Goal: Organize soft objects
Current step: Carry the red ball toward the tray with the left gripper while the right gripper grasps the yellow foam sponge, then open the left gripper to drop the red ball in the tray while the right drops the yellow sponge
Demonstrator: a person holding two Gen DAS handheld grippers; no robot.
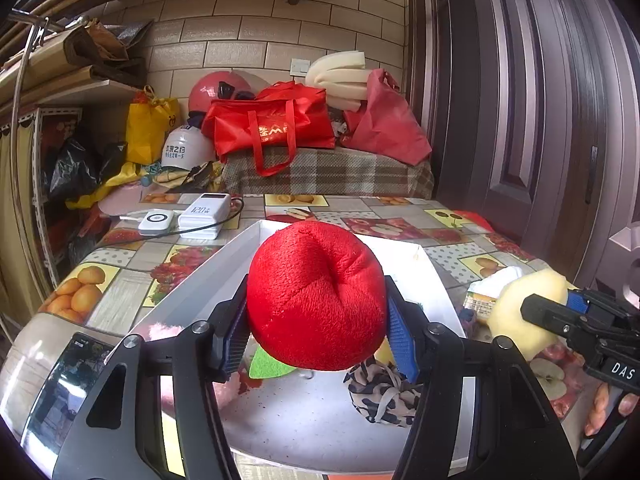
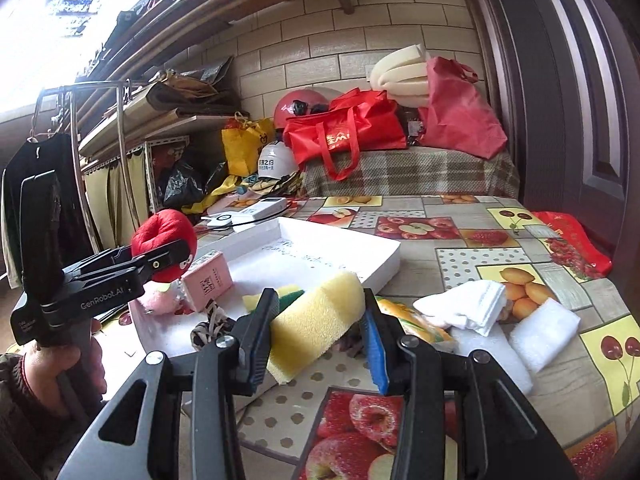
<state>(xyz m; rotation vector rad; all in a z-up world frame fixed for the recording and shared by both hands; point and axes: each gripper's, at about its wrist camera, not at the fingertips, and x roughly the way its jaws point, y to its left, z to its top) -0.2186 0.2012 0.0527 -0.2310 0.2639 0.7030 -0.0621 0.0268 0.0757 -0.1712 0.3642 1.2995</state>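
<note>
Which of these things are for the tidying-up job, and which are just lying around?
For the job:
red plush apple
yellow sponge
white tray
patterned scrunchie
white cloths

Just lying about:
power banks
red bags
helmets

Both my wrist cams sit right behind the fingers, tilted slightly down, facing the brick wall (image 1: 248, 36). Both catch the white tray (image 1: 436, 280) (image 2: 320, 248) up close, and each other's gripper.

Two power banks (image 1: 188, 216) lie on the fruit-print tablecloth (image 1: 400, 216); red bag (image 1: 276, 128) and helmets (image 1: 184, 152) behind.
</note>
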